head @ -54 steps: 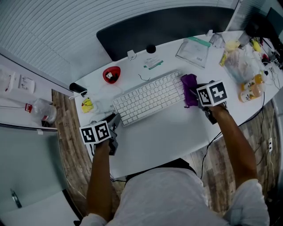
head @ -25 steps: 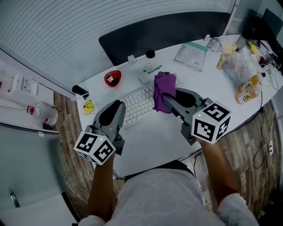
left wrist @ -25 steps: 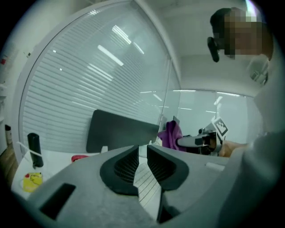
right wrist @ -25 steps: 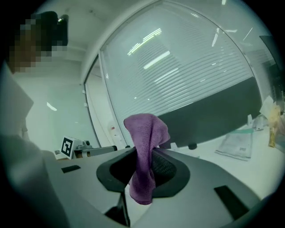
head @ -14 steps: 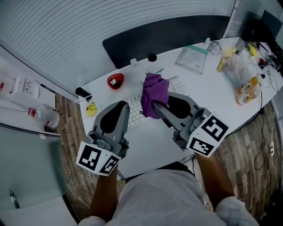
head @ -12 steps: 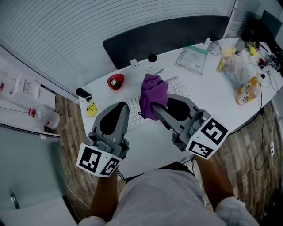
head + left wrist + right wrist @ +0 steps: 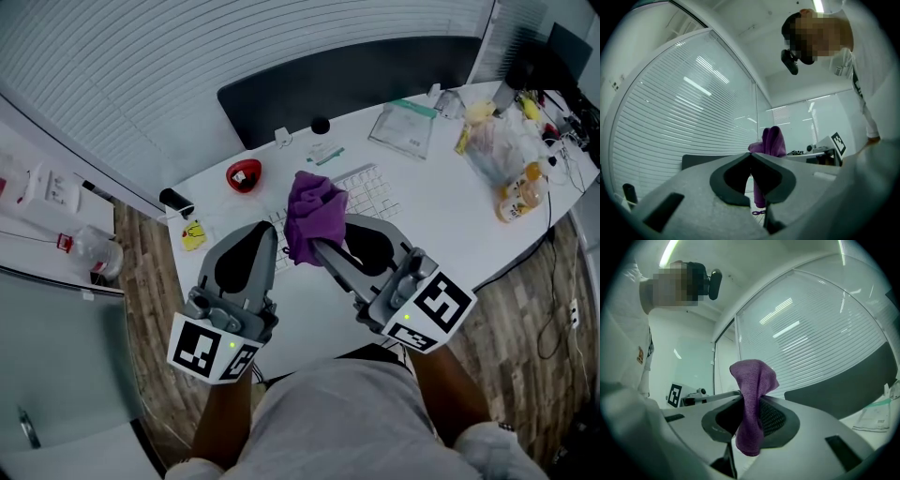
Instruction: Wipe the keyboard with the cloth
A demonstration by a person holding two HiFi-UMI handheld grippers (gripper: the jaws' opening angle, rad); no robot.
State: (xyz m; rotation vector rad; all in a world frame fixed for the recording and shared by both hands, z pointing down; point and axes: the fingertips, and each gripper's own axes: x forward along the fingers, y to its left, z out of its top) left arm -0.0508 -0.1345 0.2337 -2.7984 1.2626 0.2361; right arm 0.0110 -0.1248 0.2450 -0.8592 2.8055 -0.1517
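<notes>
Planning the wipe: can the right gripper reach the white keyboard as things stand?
Probably yes: the right gripper, jaws shut on the purple cloth, hangs above the white keyboard with nothing between.

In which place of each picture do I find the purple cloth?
Head view: the cloth is in the middle, pinched by the right gripper.
Left gripper view: the cloth stands in the middle, slightly right.
Right gripper view: the cloth hangs in the middle, between the jaws.
Shared landmark: the dark panel.
</notes>
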